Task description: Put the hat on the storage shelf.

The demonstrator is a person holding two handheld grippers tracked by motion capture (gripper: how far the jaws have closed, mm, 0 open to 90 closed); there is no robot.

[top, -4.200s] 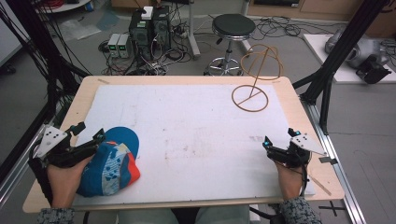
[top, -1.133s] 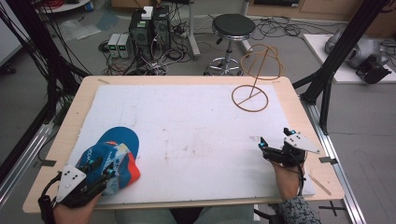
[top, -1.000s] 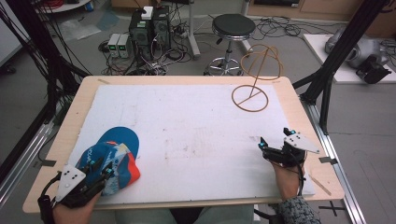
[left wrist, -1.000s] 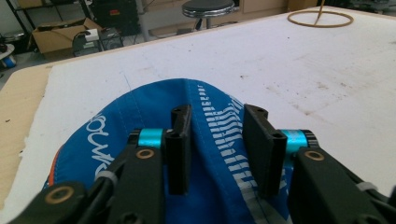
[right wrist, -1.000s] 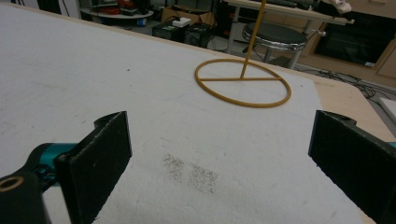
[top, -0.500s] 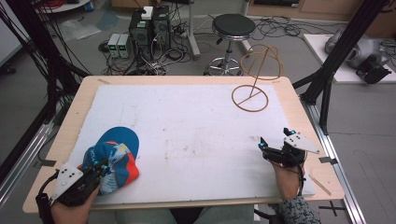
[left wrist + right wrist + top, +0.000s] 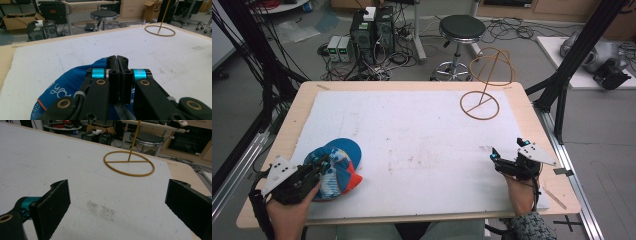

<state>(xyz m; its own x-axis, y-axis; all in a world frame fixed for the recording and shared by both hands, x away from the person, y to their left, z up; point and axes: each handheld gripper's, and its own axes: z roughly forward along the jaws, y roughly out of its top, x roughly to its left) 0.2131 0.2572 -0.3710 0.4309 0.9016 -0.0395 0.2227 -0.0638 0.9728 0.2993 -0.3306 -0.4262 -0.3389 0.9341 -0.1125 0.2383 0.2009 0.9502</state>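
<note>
The blue cap lies at the near left corner of the white mat, close to the table's front and left edges, and the left gripper sits over its near side with jaws that have just been closing and now stand pressed together, cap fabric bunched under them, though whether any is pinched I cannot tell. The right gripper hovers near the right front edge with its jaws spread wide and nothing between them. Between the two the mat lies open, and the only thing standing on it is the wire hat stand at the far right, well apart from both grippers; a stool and computer boxes stand on the floor beyond the far edge.
</note>
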